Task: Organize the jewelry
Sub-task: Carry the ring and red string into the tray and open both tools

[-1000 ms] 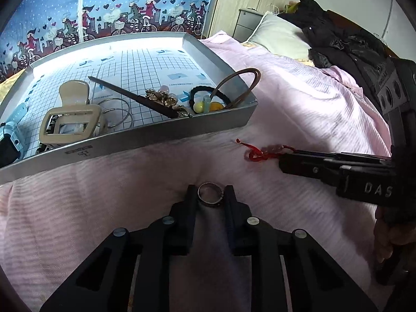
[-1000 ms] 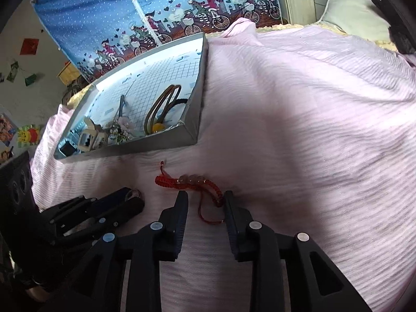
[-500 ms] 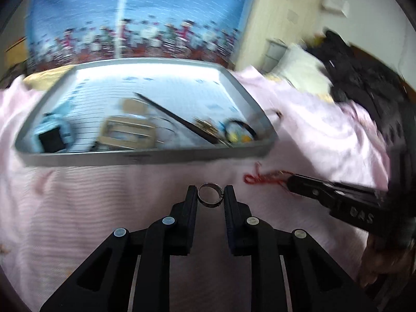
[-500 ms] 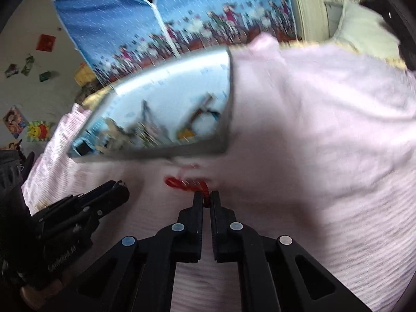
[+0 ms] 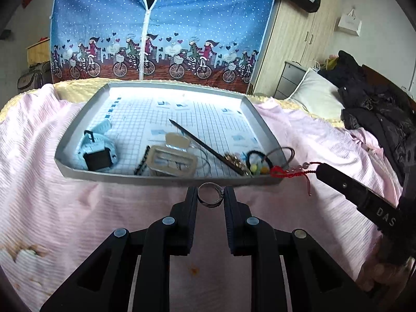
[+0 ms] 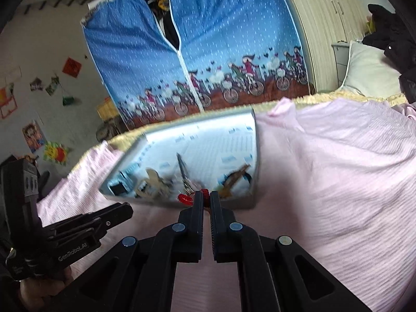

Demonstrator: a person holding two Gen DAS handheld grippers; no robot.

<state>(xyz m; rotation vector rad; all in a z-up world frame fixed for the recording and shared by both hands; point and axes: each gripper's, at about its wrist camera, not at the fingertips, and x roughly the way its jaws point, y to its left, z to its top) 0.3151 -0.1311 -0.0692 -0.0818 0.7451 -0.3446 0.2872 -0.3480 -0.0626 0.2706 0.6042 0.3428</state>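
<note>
My left gripper [image 5: 210, 195] is shut on a silver ring [image 5: 209, 198], held above the pink bedspread just short of the grey tray's [image 5: 166, 177] near wall. The tray holds a light blue watch [image 5: 96, 153], a beige hair clip [image 5: 171, 161], a dark hair stick [image 5: 205, 148], hair ties and a gold trinket. My right gripper [image 6: 206, 198] is shut on a red beaded cord bracelet [image 6: 185, 198], lifted off the bed; in the left wrist view the bracelet [image 5: 288, 173] dangles over the tray's near right corner.
The pink bedspread [image 6: 338, 182] covers the bed all around the tray. A pillow [image 5: 317, 96] and dark clothes [image 5: 374, 109] lie at the right. A blue fabric wardrobe [image 5: 161, 26] and wooden cupboards [image 5: 299, 41] stand behind.
My right gripper closed on the red bracelet and lifted it toward the tray's near right corner. My left gripper raised the ring off the bedspread and moved it closer to the tray.
</note>
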